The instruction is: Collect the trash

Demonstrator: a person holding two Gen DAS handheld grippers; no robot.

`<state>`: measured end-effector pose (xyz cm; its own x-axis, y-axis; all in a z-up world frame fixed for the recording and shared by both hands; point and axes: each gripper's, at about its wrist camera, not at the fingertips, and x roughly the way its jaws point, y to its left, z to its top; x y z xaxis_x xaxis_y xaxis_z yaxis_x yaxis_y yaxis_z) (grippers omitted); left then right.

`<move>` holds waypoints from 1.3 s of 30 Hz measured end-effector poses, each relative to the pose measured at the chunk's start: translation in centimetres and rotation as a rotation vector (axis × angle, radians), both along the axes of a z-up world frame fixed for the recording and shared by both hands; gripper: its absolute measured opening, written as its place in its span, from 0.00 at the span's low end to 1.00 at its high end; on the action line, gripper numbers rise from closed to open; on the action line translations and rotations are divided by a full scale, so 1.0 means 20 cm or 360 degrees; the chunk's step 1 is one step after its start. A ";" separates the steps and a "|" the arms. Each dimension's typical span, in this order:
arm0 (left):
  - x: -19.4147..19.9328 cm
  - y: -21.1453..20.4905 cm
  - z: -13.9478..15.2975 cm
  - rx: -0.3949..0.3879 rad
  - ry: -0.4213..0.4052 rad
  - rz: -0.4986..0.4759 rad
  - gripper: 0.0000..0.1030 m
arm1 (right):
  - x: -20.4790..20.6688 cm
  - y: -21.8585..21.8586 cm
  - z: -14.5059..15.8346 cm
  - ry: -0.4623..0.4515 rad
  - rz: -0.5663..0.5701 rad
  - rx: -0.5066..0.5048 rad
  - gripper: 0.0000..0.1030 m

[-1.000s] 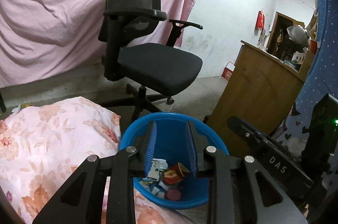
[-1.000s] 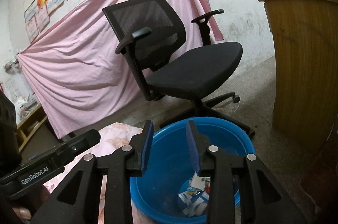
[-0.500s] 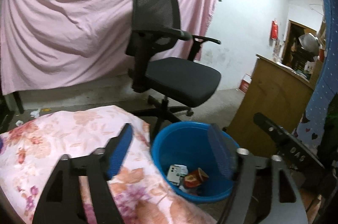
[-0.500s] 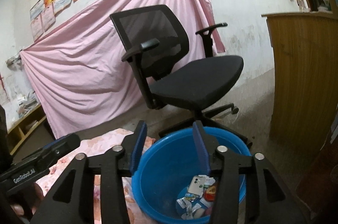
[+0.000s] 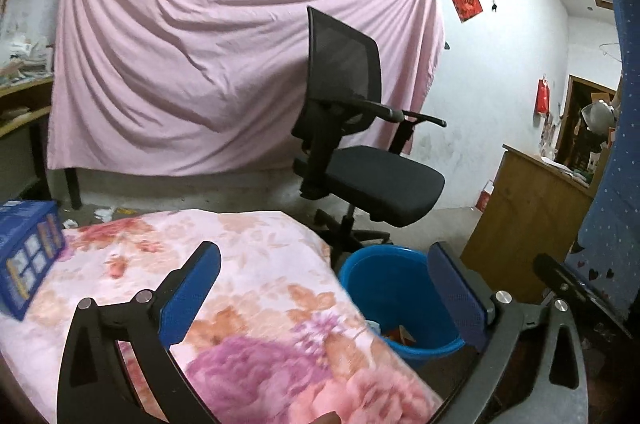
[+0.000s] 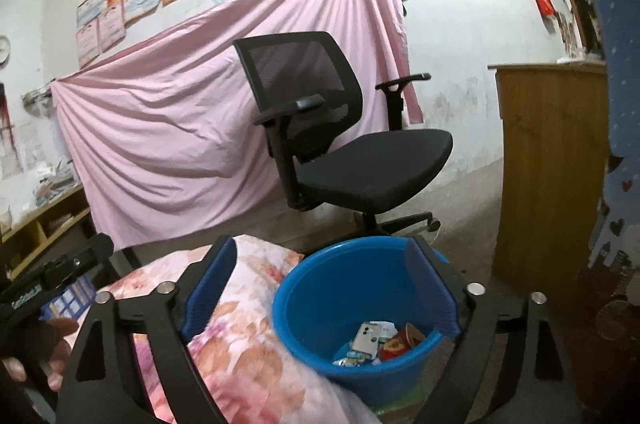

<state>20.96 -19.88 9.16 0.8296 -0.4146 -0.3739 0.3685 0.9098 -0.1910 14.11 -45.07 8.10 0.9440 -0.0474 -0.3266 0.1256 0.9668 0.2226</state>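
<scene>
A blue plastic bin (image 5: 384, 284) (image 6: 340, 288) stands on the floor beside a table covered in a floral cloth (image 5: 256, 264). Inside it lies trash (image 6: 376, 340): wrappers, a white packet and a red carton, partly visible in the left wrist view as trash (image 5: 400, 334). My left gripper (image 5: 324, 288) hovers over the cloth's edge and the bin, its jaws opening wide with nothing between them. My right gripper (image 6: 322, 284) hangs above and short of the bin, its jaws also opening and empty.
A black mesh office chair (image 5: 360, 164) stands just behind the bin. A wooden cabinet (image 5: 532, 208) is to the right. A blue box (image 5: 24, 256) lies on the cloth at far left. A pink sheet (image 5: 200, 72) hangs on the back wall.
Both grippers went from nearly shut to wide open and pulled back and up from the bin. The left one swung left, bringing the floral cloth and blue box into view.
</scene>
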 end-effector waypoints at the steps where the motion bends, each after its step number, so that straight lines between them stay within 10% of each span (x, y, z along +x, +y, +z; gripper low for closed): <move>1: -0.05 0.04 0.00 -0.0005 -0.0012 0.0007 0.98 | -0.04 0.02 0.01 -0.0010 -0.0001 -0.0010 0.97; 39: -0.99 0.79 -0.21 0.0120 -0.0211 0.0229 0.99 | -0.90 0.74 -0.13 -0.0171 -0.0033 -0.0153 1.00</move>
<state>1.18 -4.06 5.02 0.9222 -0.2634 -0.2832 0.2513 0.9647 -0.0789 -3.98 -30.24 5.58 0.9718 -0.0934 -0.2166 0.1260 0.9818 0.1421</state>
